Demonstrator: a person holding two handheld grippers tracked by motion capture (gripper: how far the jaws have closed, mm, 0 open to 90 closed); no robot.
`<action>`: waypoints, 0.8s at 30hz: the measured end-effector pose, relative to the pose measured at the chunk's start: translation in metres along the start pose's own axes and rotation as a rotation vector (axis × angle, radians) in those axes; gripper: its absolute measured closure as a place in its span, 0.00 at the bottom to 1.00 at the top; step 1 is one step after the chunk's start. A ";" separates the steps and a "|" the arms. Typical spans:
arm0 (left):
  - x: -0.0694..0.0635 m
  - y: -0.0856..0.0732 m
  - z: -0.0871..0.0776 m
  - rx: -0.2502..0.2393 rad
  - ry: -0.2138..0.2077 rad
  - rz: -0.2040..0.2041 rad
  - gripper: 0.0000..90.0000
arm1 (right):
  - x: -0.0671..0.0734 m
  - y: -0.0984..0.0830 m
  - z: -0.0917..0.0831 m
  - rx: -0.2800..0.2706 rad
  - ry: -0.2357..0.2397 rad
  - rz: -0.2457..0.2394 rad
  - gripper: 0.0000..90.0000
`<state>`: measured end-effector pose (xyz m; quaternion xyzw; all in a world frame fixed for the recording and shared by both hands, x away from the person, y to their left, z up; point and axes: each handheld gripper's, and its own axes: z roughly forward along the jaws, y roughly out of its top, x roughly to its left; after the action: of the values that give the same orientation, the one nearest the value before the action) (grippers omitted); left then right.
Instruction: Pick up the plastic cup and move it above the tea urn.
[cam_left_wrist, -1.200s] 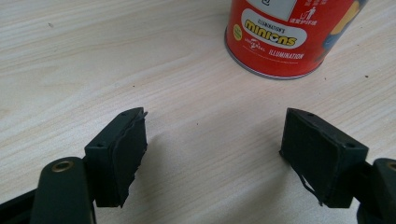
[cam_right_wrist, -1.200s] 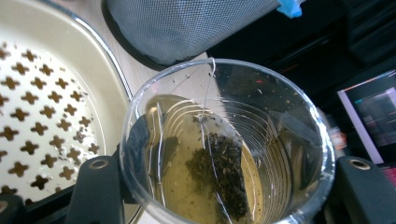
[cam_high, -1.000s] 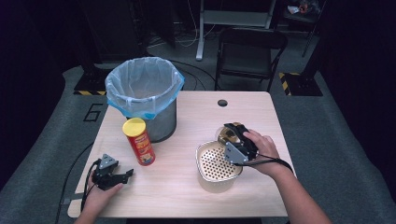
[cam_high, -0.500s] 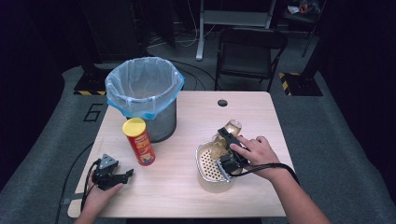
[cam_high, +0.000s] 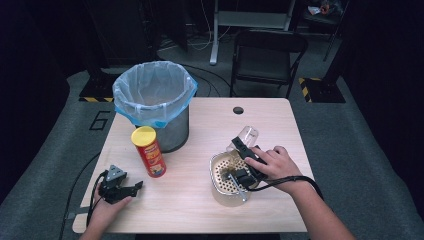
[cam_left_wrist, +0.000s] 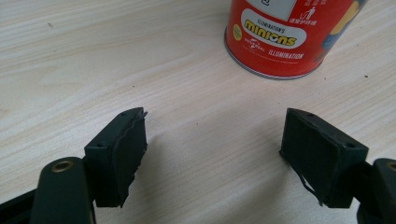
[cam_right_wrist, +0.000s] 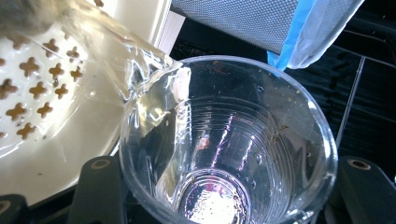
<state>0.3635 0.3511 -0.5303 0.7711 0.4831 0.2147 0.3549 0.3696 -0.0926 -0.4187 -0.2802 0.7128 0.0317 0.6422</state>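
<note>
The right gripper (cam_high: 243, 152) clamps a tilted clear cup (cam_right_wrist: 224, 140), pouring liquid into the colander (cam_high: 222, 187); the left gripper (cam_left_wrist: 212, 158) rests wide open.

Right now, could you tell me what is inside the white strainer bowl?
Liquid pours from the clear cup, gripped by the right gripper, into the strainer bowl. Cross-shaped holes show; the gripper and hand cover its right side.
</note>
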 end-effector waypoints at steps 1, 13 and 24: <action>0.000 0.000 0.000 0.000 0.000 0.000 0.25 | -0.001 0.000 0.000 -0.003 0.006 -0.015 0.41; 0.000 0.000 0.000 -0.001 0.000 0.000 0.25 | -0.003 0.001 -0.004 -0.015 0.002 -0.005 0.41; 0.000 0.000 0.000 -0.002 0.001 0.000 0.25 | -0.004 0.001 -0.005 -0.029 -0.005 -0.001 0.41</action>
<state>0.3635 0.3510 -0.5304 0.7708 0.4829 0.2154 0.3553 0.3646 -0.0925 -0.4142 -0.2901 0.7106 0.0423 0.6396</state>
